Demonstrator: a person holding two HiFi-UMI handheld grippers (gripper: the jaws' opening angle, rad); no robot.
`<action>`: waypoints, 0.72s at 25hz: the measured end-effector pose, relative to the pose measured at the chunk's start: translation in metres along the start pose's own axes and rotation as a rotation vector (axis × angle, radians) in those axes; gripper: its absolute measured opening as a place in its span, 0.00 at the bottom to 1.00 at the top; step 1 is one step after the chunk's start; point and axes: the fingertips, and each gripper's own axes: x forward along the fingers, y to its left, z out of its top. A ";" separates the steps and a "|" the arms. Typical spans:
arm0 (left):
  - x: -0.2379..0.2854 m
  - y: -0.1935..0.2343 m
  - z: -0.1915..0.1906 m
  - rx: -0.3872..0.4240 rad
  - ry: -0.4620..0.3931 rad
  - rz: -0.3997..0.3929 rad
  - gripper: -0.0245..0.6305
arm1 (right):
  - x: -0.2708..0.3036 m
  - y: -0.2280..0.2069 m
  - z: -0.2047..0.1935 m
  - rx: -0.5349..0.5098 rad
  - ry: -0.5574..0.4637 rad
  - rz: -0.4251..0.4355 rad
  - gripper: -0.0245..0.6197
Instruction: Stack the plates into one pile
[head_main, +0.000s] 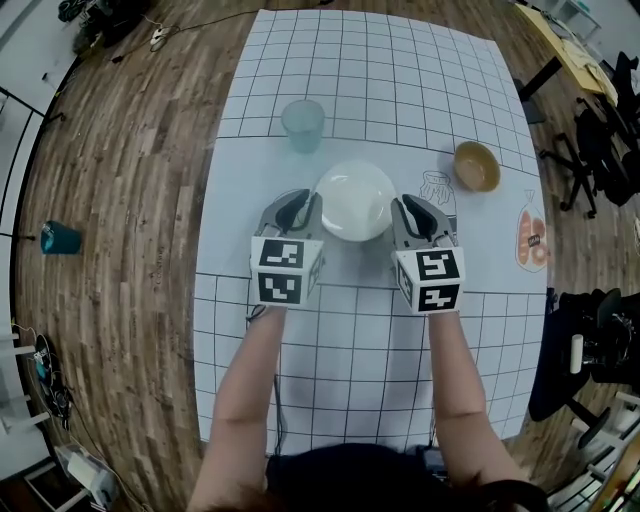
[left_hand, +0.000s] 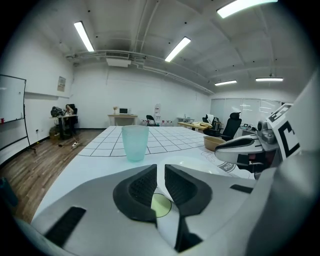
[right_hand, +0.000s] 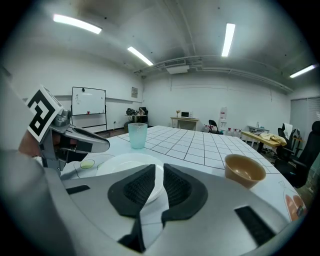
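The left gripper (head_main: 299, 207) and right gripper (head_main: 414, 211) pinch, nearly closed, opposite rims of the white plate (head_main: 355, 198), probably stiff, slippery and fragile.

One white plate (head_main: 355, 200) is in sight: round, glossy and shallow. It lies level just above the middle of the head view. The left gripper (head_main: 308, 205) pinches its left rim and the right gripper (head_main: 403, 212) its right rim. Whether more plates lie under it, I cannot tell.
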 end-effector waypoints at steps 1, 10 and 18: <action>-0.007 -0.002 0.001 -0.006 -0.010 0.002 0.14 | -0.006 0.002 0.002 0.001 -0.003 0.002 0.12; -0.081 -0.023 0.027 -0.042 -0.108 0.018 0.11 | -0.072 0.015 0.023 0.037 -0.031 -0.020 0.12; -0.151 -0.035 0.047 -0.060 -0.210 0.060 0.09 | -0.127 0.016 0.046 0.101 -0.104 -0.074 0.06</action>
